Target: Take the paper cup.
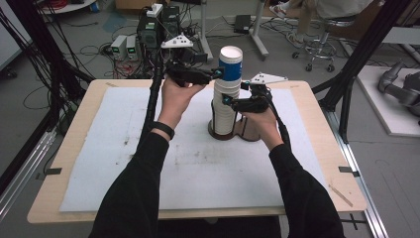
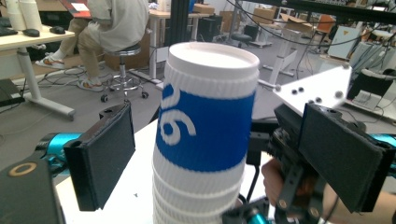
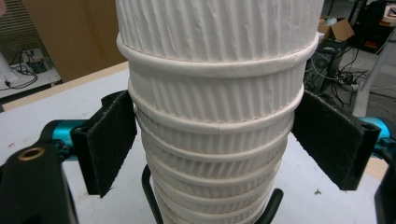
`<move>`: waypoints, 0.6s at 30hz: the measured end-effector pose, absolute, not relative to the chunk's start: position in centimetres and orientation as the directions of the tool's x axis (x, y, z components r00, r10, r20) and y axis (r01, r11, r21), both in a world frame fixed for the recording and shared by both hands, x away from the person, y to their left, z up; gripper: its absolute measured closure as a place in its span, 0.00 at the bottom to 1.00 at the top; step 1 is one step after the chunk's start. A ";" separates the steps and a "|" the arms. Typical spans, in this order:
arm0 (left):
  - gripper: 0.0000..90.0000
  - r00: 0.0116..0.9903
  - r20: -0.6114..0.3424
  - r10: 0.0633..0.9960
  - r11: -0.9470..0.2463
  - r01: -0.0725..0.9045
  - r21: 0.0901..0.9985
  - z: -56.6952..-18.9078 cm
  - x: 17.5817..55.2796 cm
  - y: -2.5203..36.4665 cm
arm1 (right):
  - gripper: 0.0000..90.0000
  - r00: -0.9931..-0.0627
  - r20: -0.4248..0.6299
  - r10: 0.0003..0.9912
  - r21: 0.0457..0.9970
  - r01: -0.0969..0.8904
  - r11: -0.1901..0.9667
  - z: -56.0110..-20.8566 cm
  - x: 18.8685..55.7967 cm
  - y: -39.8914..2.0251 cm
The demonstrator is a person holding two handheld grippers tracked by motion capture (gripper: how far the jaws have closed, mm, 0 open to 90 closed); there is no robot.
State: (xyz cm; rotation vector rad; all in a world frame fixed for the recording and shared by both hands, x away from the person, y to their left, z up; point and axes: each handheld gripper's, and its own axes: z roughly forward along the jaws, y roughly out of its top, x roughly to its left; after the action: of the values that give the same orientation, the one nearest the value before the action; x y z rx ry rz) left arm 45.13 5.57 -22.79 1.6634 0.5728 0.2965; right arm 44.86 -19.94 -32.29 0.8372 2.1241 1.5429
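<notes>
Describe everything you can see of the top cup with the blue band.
The top cup is white ribbed paper with a blue band bearing white figures. It sits upside down, upright, as the highest of the nested cup stack on the table. The left hand-held gripper has its pads either side of it, not pressing. The next cup below touches it.

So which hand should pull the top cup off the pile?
Probably the left. The left gripper has its jaws either side of the top cup, not yet pressing. The right gripper sits lower, steadying the stack of cups.
</notes>
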 end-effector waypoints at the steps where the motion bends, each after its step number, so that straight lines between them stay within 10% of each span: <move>1: 0.12 0.841 -0.125 0.527 -0.088 0.200 0.976 -22.7 45.3 5.3 | 0.16 -0.749 0.036 0.662 0.946 0.239 0.219 -32.3 44.8 -19.9; 18: 0.12 0.839 -0.140 0.526 -0.076 0.211 0.975 -21.6 47.6 2.8 | 0.17 -0.750 0.035 0.661 0.946 0.239 0.221 -32.3 44.8 -19.9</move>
State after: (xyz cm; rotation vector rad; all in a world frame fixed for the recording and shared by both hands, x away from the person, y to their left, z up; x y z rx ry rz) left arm 47.57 2.84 -21.57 1.6551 0.5837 0.2868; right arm 44.83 -19.92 -32.27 0.8332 2.1262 1.5410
